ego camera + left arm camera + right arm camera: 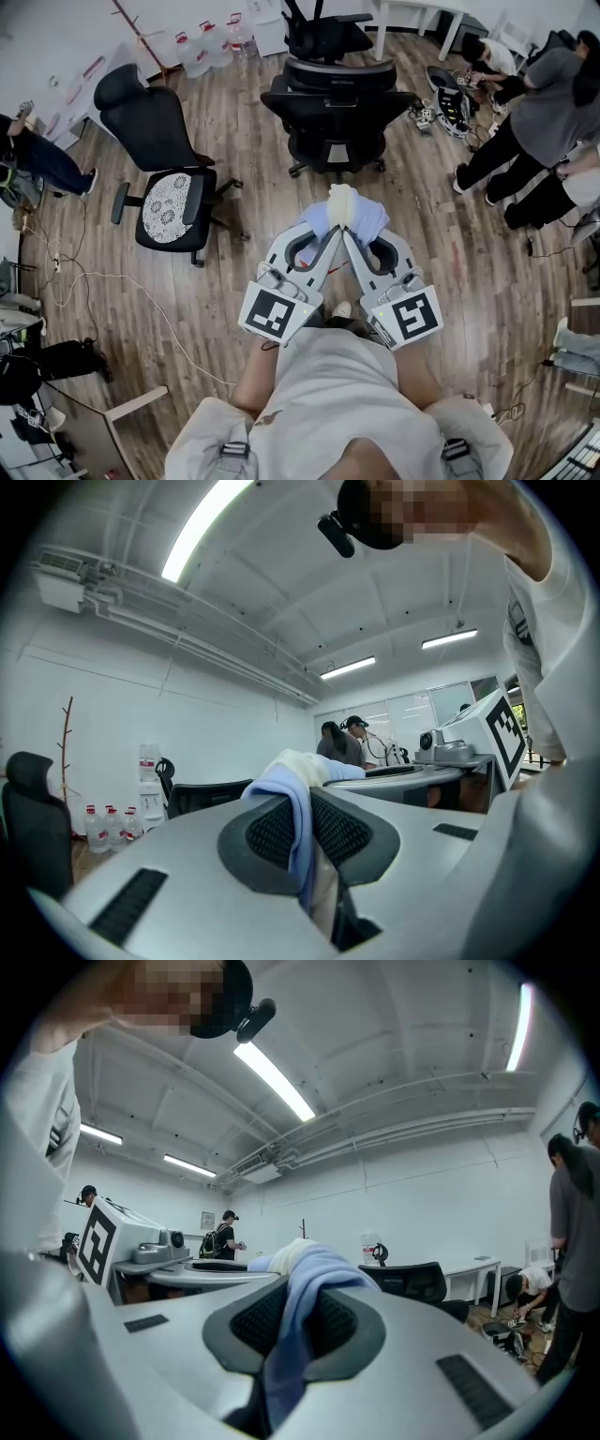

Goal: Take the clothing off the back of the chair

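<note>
Where the wooden floor (pixel 112 309) spread out at the far left, a black chair with a white patterned seat pad (pixel 171 202) was seen standing, and a cluster of water bottles (pixel 211 45) was set by the wall beyond it. Nearer the middle, the left gripper (pixel 330 234) was held level in front of the person, its marker cube (pixel 277 314) turned up towards the head camera. Its jaws were closed tight on a fold of the clothing (pixel 345 212). In the left gripper view, pale blue cloth was seen pinched between the dark ribbed pads (pixel 267 832) and draped up over their tips. The clothing, a bunched piece in pale blue and cream, was held in the air at the point where the two grippers met in a V. It was kept near the black office chair (pixel 333 112) but clear of it, with bare floor showing between them. To its right, the right gripper (pixel 354 234) was likewise clamped on the same bundle. In the right gripper view, blue cloth was seen squeezed between the pads and hanging down through them. Further right, several people (pixel 553 103) were gathered at the edge of the room, and some gear (pixel 448 98) was laid on the floor beside them.
</note>
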Available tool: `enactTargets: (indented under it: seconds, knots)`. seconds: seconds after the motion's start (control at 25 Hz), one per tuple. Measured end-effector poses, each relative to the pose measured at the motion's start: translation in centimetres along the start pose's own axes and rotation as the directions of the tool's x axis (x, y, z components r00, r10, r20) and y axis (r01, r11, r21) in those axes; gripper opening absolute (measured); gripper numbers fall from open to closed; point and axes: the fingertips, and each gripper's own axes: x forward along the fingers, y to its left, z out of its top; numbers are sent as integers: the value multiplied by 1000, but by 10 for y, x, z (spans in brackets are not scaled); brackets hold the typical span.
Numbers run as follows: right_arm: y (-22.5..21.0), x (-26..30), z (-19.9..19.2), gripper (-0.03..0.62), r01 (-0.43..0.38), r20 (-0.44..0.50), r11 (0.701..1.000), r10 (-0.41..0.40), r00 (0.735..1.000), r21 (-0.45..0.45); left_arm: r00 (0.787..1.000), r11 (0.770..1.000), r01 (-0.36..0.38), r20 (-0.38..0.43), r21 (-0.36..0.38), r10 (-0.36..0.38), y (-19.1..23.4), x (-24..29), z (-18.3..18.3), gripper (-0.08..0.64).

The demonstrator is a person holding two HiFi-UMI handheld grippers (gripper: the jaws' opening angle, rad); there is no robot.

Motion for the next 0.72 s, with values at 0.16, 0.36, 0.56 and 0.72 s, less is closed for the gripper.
enactTargets:
  seconds: [0.16,0.36,0.56,0.72]
  knots:
    - [-2,2,2,52,-4,0,1000,4,1000,5,1000,1000,-5,-1,-1,5,2,2,2,51]
    - [-2,4,4,51,-17,9,1000,17,1000,-6,1000,1000,-13,-5,0,13,3,2,3,51]
    - [-3,4,0,51,-23,10,1000,23,1000,-2,1000,1000,-20,-8,0,20,3,3,-1,51]
    - [-4,5,-2,51,-22,5,1000,22,1000,5,1000,1000,-19,-8,7,19,4,4,-3,51]
